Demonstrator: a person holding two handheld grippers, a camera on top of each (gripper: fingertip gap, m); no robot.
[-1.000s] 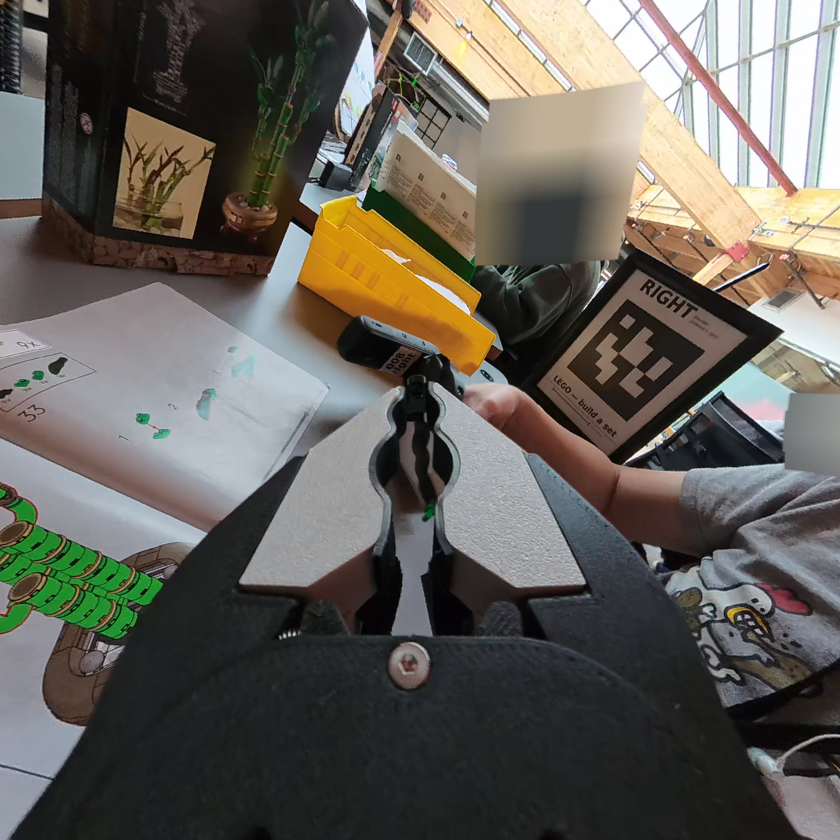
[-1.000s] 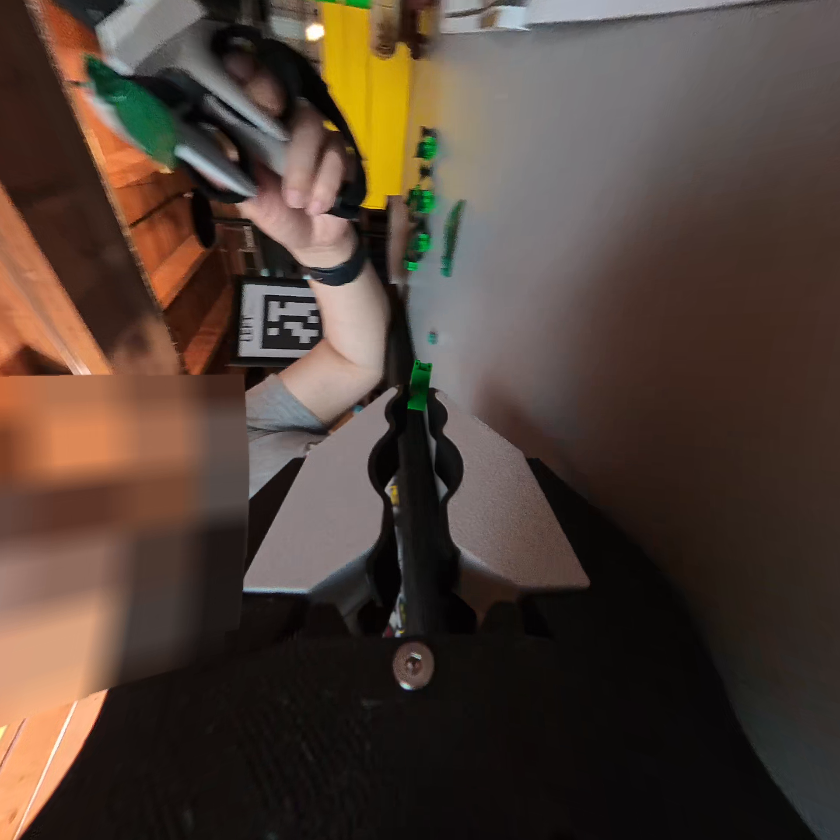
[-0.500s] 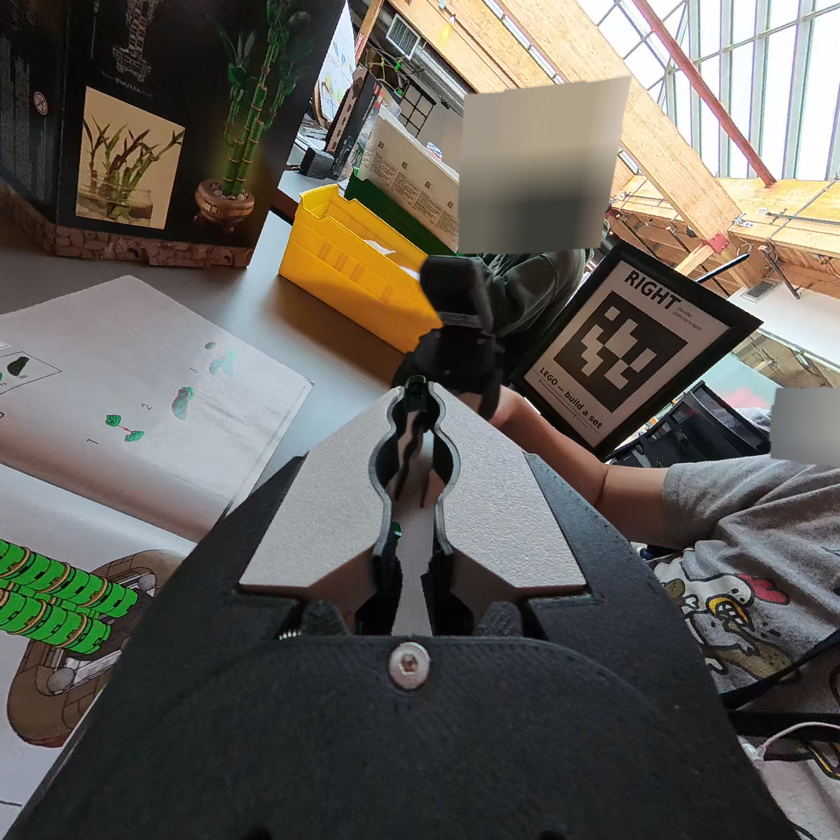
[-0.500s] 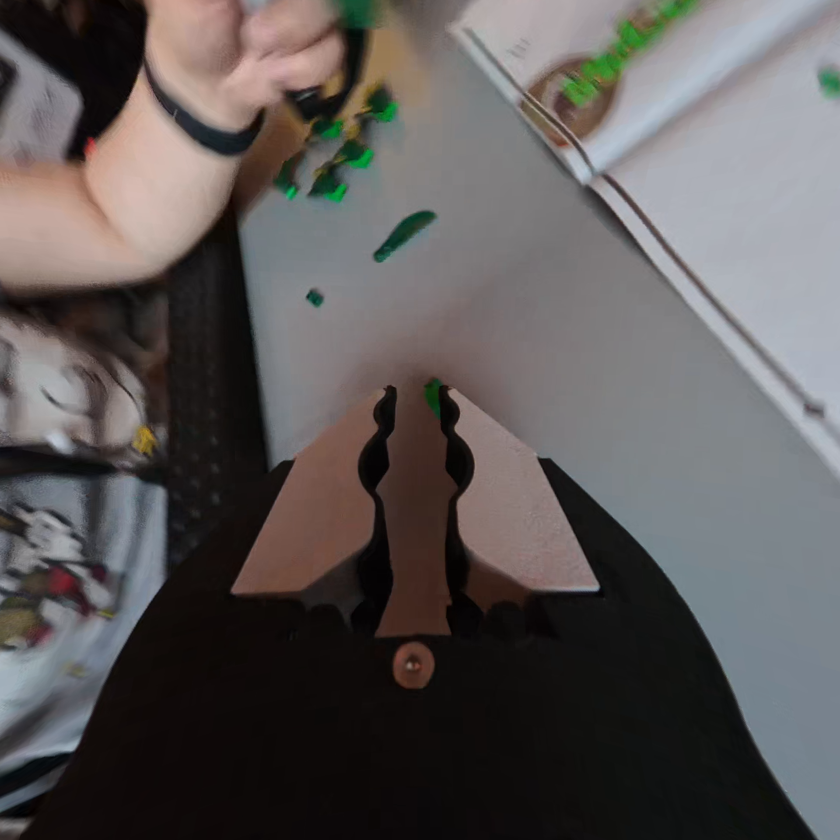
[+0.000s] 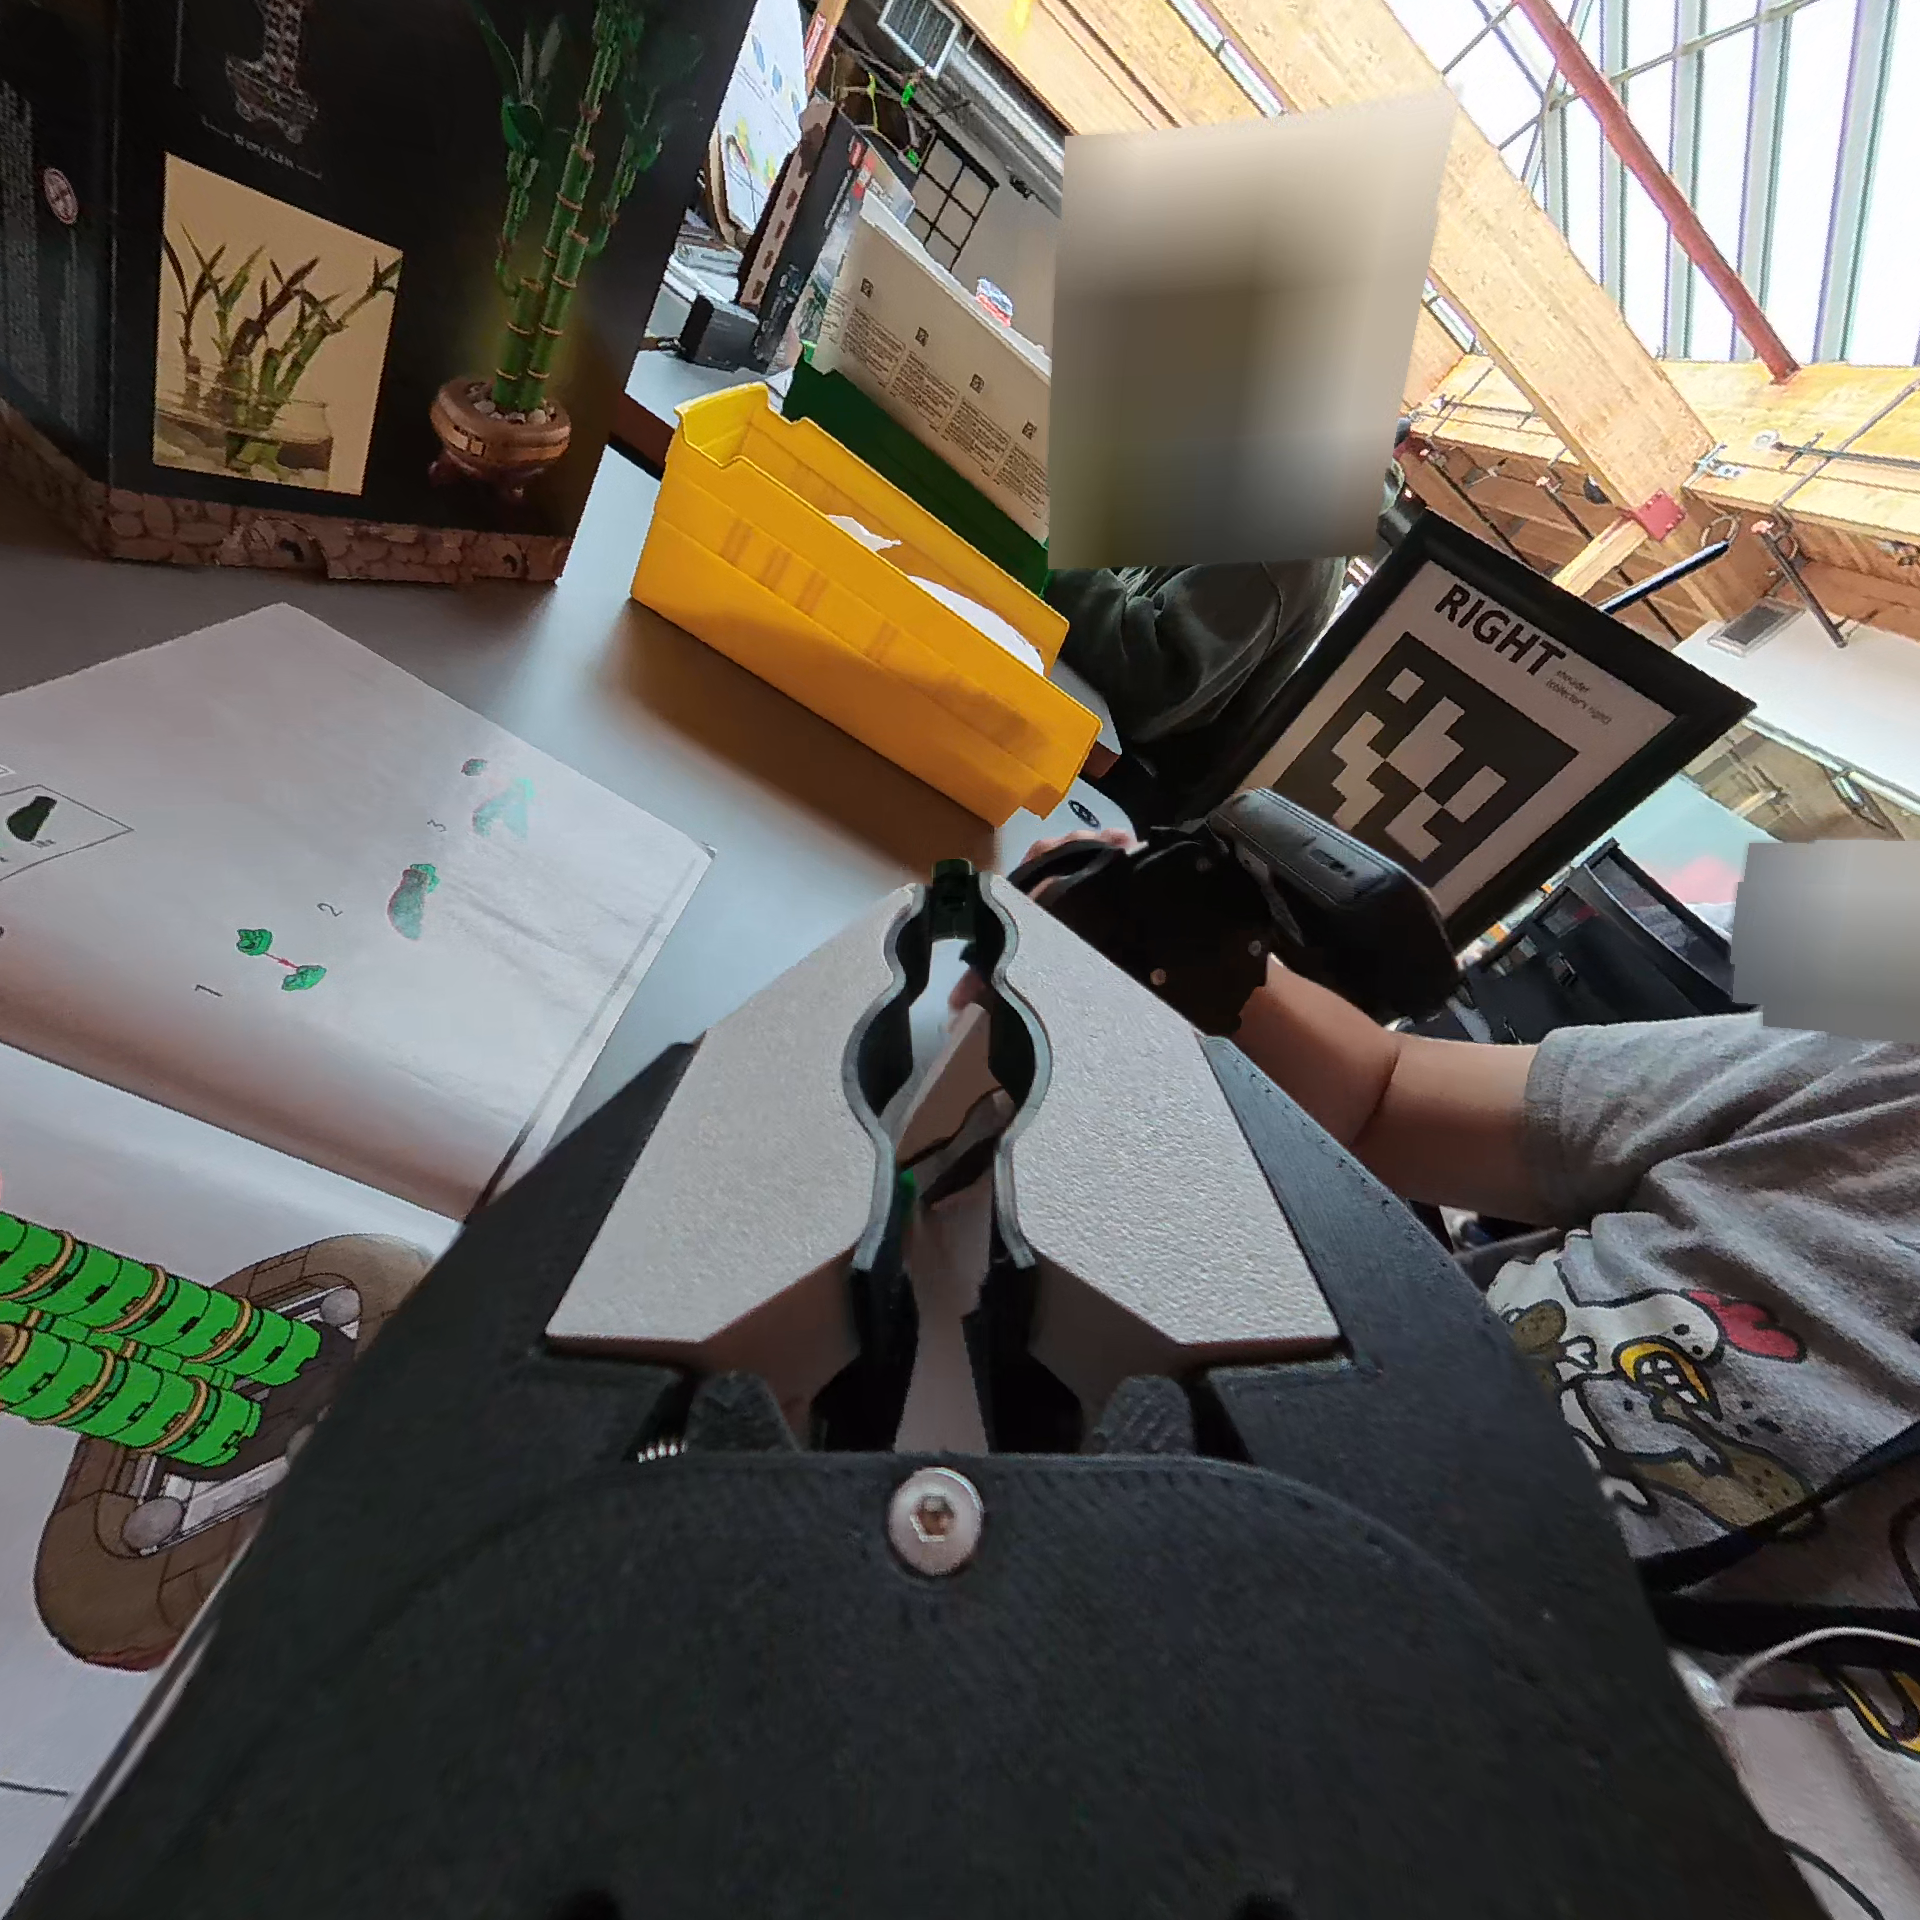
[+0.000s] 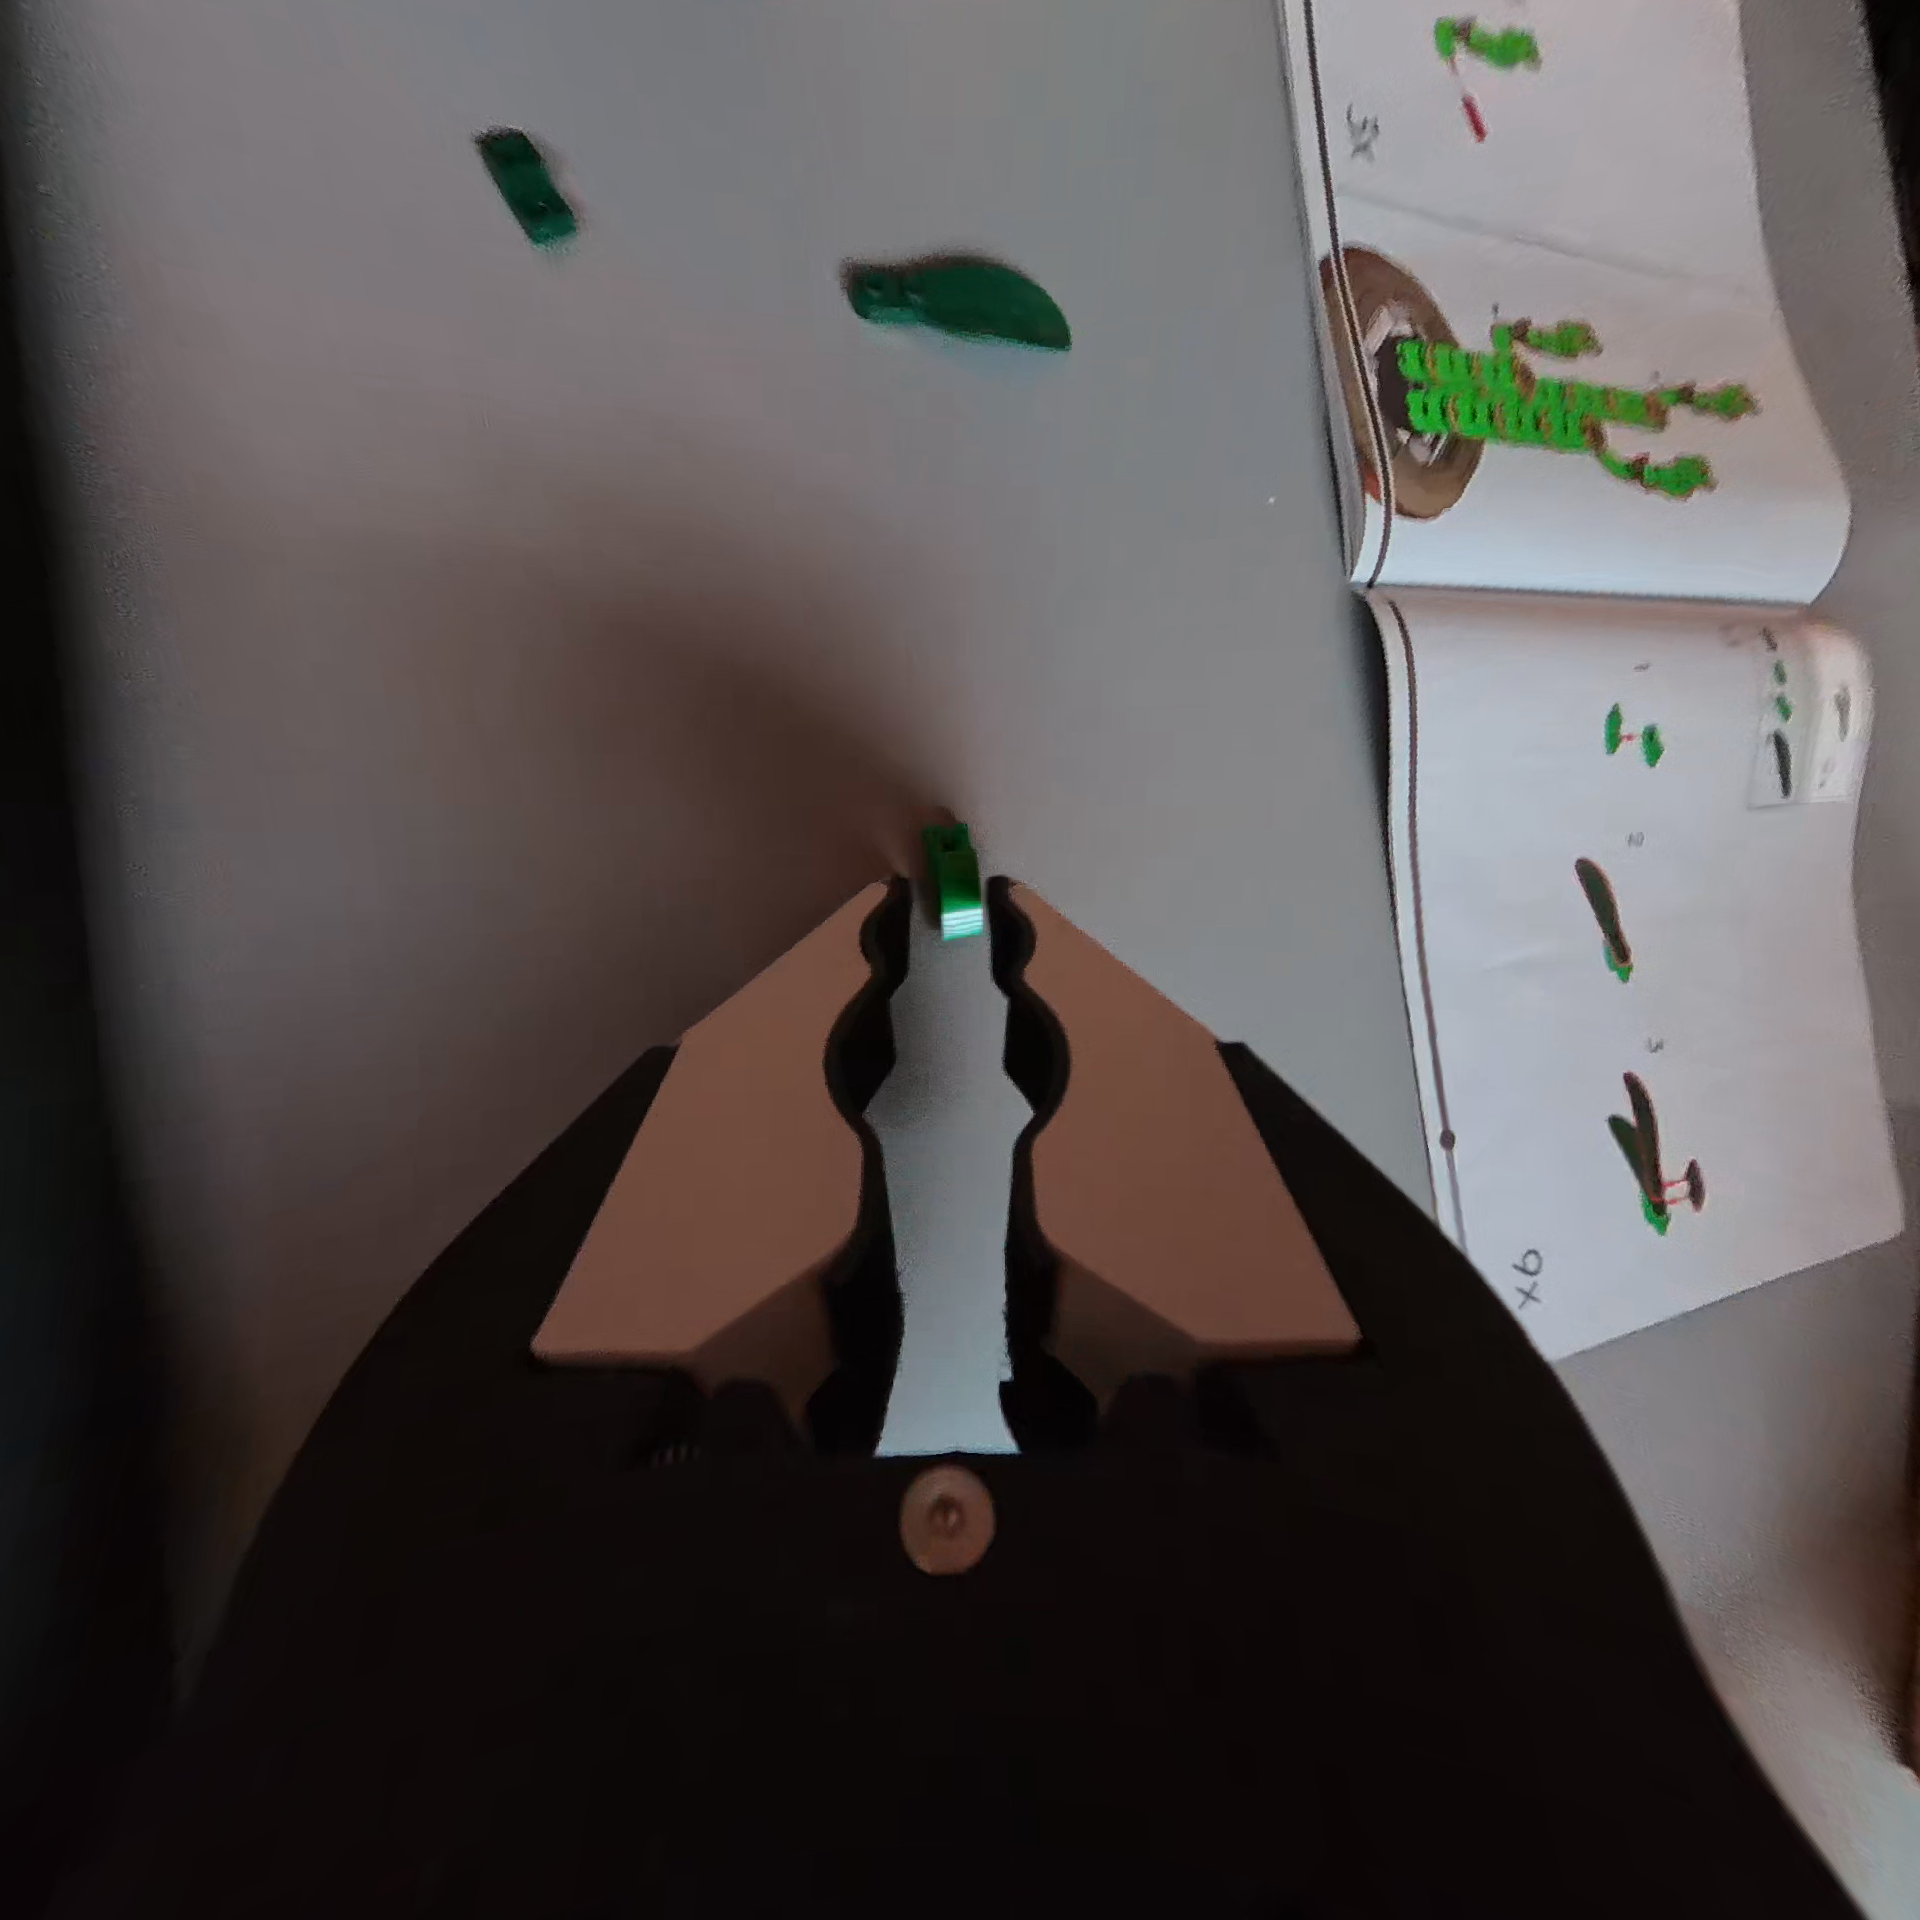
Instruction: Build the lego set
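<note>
My left gripper (image 5: 951, 902) is raised over the grey table (image 5: 790, 831), its tips shut on a small dark green lego piece (image 5: 951, 881). My right gripper (image 6: 943, 894) points down close to the table (image 6: 623, 540) with its jaws a little apart. A small bright green piece (image 6: 954, 883) sits between its tips, near the right finger and not spanning the gap. In the left wrist view the right gripper (image 5: 1174, 914) shows just beyond my left tips, held in a hand. Two dark green leaf pieces (image 6: 956, 307) (image 6: 527, 187) lie on the table farther ahead.
The open instruction booklet (image 6: 1579, 852) lies on the right of the right wrist view and also shows in the left wrist view (image 5: 312, 914). The set's box (image 5: 312, 260) and a yellow bin (image 5: 831, 623) stand at the back. A framed marker board (image 5: 1455, 748) and a person's arm (image 5: 1403, 1081) are at the right. About 15 cm separates my left fingertips from my right.
My right gripper was shut on the bright green piece, then opened and swung down to face the table. In the left wrist view it moved down and to the right. My left gripper stayed shut.
</note>
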